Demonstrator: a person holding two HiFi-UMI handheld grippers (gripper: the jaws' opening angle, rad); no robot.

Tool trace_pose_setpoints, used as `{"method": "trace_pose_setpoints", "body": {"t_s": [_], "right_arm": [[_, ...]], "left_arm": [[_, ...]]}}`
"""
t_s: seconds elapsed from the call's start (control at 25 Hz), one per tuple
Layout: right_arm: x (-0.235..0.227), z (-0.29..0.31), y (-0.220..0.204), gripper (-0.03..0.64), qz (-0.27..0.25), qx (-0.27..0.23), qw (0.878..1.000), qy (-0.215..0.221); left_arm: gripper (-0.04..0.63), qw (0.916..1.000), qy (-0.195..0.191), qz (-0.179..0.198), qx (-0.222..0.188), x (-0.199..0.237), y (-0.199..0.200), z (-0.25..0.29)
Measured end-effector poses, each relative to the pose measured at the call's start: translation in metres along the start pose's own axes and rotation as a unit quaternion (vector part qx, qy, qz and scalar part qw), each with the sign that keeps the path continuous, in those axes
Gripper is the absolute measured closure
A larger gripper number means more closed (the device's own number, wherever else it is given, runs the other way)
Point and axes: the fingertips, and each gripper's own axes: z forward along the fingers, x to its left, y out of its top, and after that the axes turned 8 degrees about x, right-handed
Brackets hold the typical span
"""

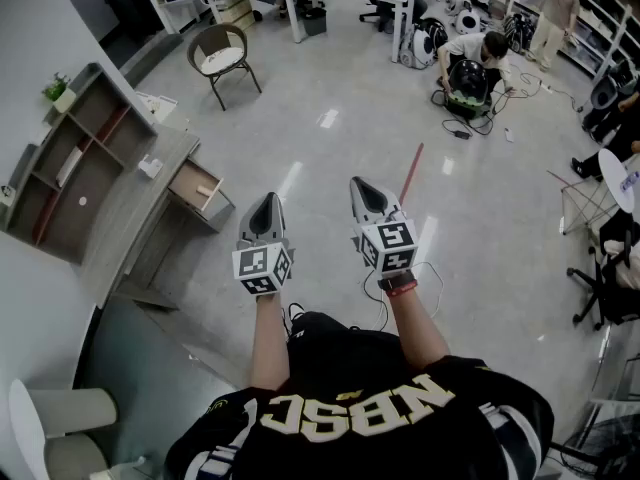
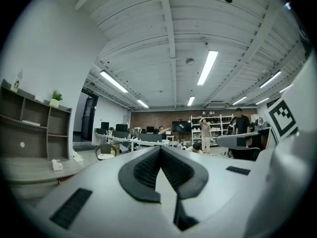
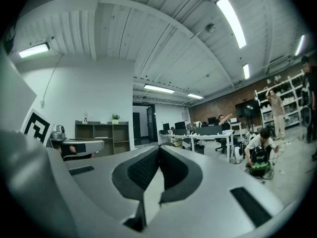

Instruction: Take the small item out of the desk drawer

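The glossy grey floor [image 1: 330, 138] lies open right up to the pulled-out wooden drawer [image 1: 195, 185], whose top is uncovered. The long grey surface [image 1: 125, 213] runs along its back edge; a round wicker chair [image 1: 220, 53] stands well apart.

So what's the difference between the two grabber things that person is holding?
The right gripper is held a little further forward than the left gripper. The left gripper is the one nearer the desk with its open drawer; the right gripper is farther from it. The wrist behind the right gripper wears a red band; the wrist behind the left gripper is bare. Both are shut and hold nothing.
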Motion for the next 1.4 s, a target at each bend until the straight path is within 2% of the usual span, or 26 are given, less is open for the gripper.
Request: {"method": "trace_pose_setpoints", "body": {"t_s": [0.24, 0.44, 0.64, 0.88, 1.04, 1.24, 1.4], "right_arm": [[0.015, 0.051, -0.003, 0.609, 0.001, -0.002, 1.0, 0.026], [0.039, 0.122, 0.006, 0.609, 0.01, -0.004, 0.999, 0.052], [0.072, 0.205, 0.036, 0.611, 0.011, -0.008, 0.996, 0.086], [0.146, 0.303, 0.043, 0.611, 0.016, 0.016, 0.985, 0.173], [0.204, 0.361, 0.041, 0.611, -0.004, 0.026, 0.972, 0.232], [0.27, 0.414, 0.031, 0.611, -0.044, 0.041, 0.963, 0.264], [0.308, 0.438, 0.016, 0.612, -0.076, 0.068, 0.952, 0.29]], "left_arm": [[0.581, 0.9999, 0.011, -0.008, 0.002, 0.039, -0.007, 0.022], [0.581, 0.9995, 0.024, -0.02, 0.0, 0.101, -0.007, 0.054], [0.581, 0.9989, 0.042, -0.017, -0.014, 0.174, 0.018, 0.084], [0.582, 0.9953, 0.095, -0.017, -0.01, 0.28, 0.025, 0.091], [0.583, 0.9905, 0.134, -0.027, -0.011, 0.348, 0.022, 0.084], [0.581, 0.9817, 0.185, -0.042, -0.015, 0.417, 0.012, 0.065], [0.582, 0.9726, 0.226, -0.057, 0.001, 0.453, -0.005, 0.05]]}}
